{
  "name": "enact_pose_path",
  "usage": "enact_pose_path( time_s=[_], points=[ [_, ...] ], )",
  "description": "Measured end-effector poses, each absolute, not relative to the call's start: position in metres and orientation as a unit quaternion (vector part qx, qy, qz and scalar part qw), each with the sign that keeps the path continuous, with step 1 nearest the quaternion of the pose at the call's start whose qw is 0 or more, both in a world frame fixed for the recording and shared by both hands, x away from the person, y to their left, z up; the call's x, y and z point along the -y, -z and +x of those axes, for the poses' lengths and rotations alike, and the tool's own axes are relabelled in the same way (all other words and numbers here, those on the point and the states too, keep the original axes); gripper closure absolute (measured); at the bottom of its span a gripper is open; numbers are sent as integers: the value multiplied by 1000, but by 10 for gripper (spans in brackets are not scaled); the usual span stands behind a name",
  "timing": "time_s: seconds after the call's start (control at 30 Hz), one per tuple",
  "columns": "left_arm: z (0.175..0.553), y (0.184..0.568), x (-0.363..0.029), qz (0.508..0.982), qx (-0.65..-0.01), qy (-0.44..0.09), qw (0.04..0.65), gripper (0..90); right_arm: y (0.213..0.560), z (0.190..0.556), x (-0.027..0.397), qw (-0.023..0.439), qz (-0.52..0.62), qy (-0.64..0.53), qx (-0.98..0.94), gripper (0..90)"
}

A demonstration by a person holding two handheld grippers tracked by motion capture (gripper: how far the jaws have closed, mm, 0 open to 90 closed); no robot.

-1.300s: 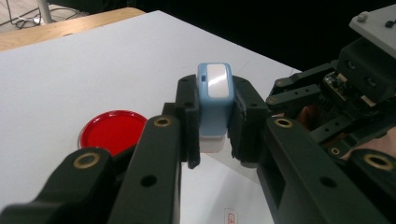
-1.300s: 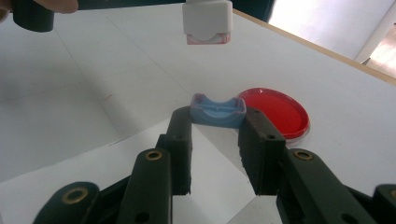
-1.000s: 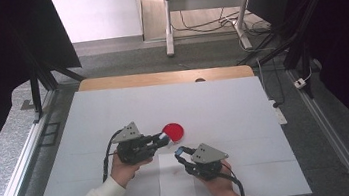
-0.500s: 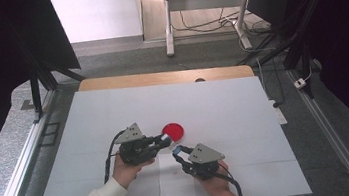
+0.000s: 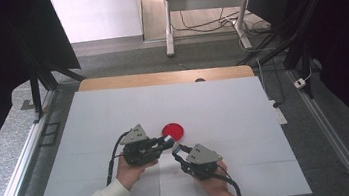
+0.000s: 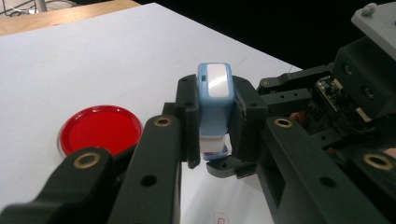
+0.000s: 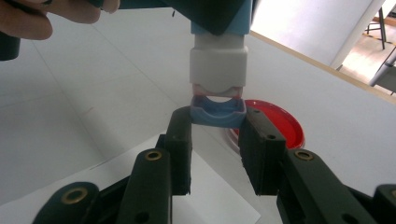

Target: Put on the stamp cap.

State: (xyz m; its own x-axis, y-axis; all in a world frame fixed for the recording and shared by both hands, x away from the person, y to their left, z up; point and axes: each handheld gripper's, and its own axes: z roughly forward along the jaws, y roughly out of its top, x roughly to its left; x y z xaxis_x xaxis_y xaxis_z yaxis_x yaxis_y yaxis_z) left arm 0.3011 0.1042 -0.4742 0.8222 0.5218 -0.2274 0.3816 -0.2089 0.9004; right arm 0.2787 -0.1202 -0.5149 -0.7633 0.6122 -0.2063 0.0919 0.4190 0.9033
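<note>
You are in the middle of uncapping a small self-inking stamp (image 6: 214, 107). Your left gripper (image 6: 212, 126) has its jaws pinched on the stamp's light-blue body, holding it up off the white table (image 5: 114, 115) with the white printing end pointing toward your other hand. Your right gripper (image 7: 215, 140) has its jaws clamped on the blue cap (image 7: 218, 111) at that end. In the right gripper view the cap sits just below the white collar, with a thin gap and a trace of red showing between them, so I judge the cap to be loosened but not yet drawn clear; whether it is fully free I cannot tell.

In the high view the two grippers meet tip to tip above the table, just nearer you than the red round lid (image 5: 172, 131), which lies flat beside the left gripper. A white sheet of paper (image 5: 176, 186) lies on the table below your hands, near the front edge.

Next, keep your left grip firm and steady, and draw the right gripper straight away along the stamp's axis, without twisting, so the cap comes off cleanly and the inked face does not smear. Once it is clear, set the cap aside and bring the stamp down squarely over the paper.
</note>
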Motion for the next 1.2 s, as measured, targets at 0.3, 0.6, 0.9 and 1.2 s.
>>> enact_pose_path(
  time_s=[0.3, 0.6, 0.9, 1.2],
  points=[
    [301, 475, -103, 772, -293, -62, 560, 752, 516, 278, 119, 272, 222, -488, -800, 656],
    [300, 476, -101, 774, -293, -60, 558, 752, 516, 278, 118, 273, 222, -490, -798, 656],
    [300, 477, -101, 774, -293, -58, 558, 752, 516, 278, 118, 274, 223, -491, -796, 656],
    [300, 477, -101, 774, -294, -58, 558, 752, 516, 278, 119, 274, 224, -491, -796, 656]
  ],
)
